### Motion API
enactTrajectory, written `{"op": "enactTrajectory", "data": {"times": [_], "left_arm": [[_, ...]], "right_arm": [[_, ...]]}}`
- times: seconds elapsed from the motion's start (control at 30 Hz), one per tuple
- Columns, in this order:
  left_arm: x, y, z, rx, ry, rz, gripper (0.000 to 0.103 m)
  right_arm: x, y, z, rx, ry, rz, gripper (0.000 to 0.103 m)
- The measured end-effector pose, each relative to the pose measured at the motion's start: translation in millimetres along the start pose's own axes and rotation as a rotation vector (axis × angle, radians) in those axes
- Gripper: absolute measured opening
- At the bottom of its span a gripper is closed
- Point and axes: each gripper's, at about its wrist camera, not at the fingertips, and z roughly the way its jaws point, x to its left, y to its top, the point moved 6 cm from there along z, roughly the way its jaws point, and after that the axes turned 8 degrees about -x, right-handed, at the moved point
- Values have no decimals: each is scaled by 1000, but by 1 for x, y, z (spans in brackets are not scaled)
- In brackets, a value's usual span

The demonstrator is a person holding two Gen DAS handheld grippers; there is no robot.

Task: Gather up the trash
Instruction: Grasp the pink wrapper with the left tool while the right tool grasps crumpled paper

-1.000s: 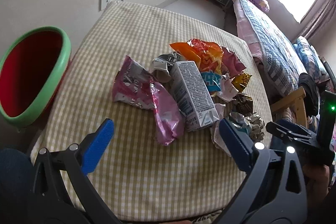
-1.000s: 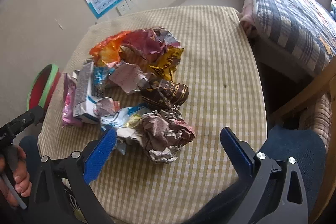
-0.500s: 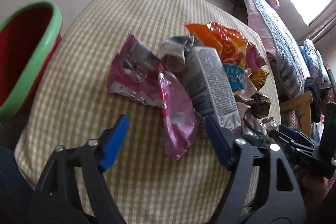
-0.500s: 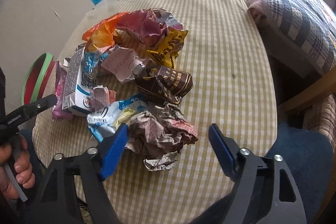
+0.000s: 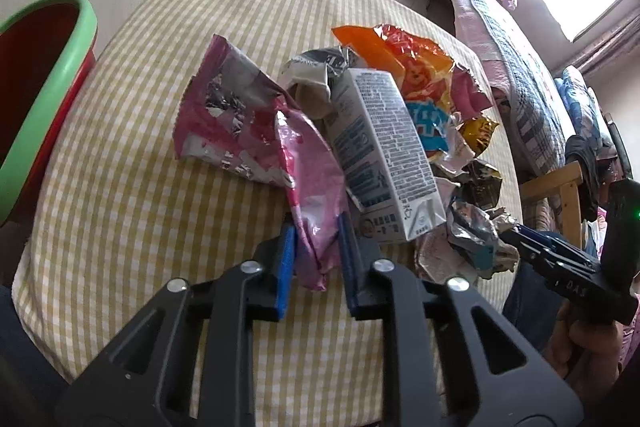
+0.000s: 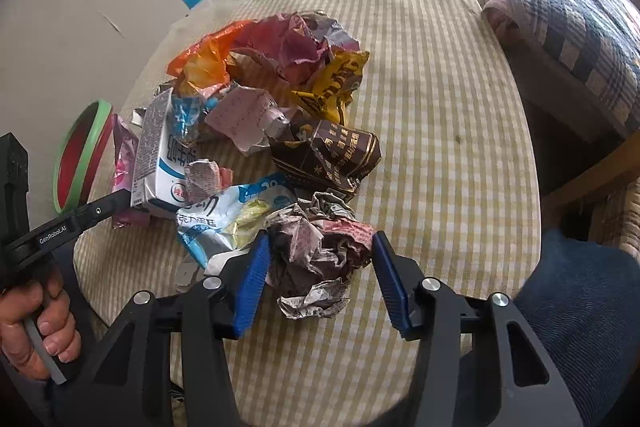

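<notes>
A pile of trash lies on the checked tablecloth [image 5: 140, 207]. My left gripper [image 5: 315, 227] is shut on the lower end of a pink foil wrapper [image 5: 316, 187], which lies beside a white milk carton [image 5: 384, 147]. In the right wrist view, a crumpled paper ball [image 6: 320, 259] fills the gap of my right gripper [image 6: 320, 239]. Its jaws are closing and both blue pads touch the ball's sides. A blue-white wrapper [image 6: 224, 215] and a brown carton [image 6: 328, 151] lie just behind the ball.
A red bin with a green rim [image 5: 76, 59] stands off the table's left edge. Orange, yellow and dark red wrappers [image 6: 280, 47] sit at the pile's far side. A bed [image 6: 560, 7] and a wooden chair [image 5: 560, 187] are to the right. A person's jeans-clad knee [image 6: 580, 307] is near.
Both pairs of jaws have closed in from wide open. The left gripper sank toward the pink wrapper and shut on it. The right pads have come in against the paper ball.
</notes>
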Motion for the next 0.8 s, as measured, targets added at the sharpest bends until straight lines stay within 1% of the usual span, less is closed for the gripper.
{"op": "enactTrajectory", "data": {"times": [0.2, 0.33, 0.53, 0.8], "left_arm": [[2, 2, -15, -27, -1, 10, 16], [1, 5, -27, -47, -2, 23, 16], [-5, 10, -46, -84, 3, 65, 16], [-3, 19, -65, -119, 14, 90, 16]], "right_arm": [[-2, 6, -15, -41, -21, -8, 50], [-1, 14, -28, -86, -39, -20, 50], [9, 27, -44, -138, -26, -27, 50], [27, 44, -55, -184, -12, -64, 50]]}}
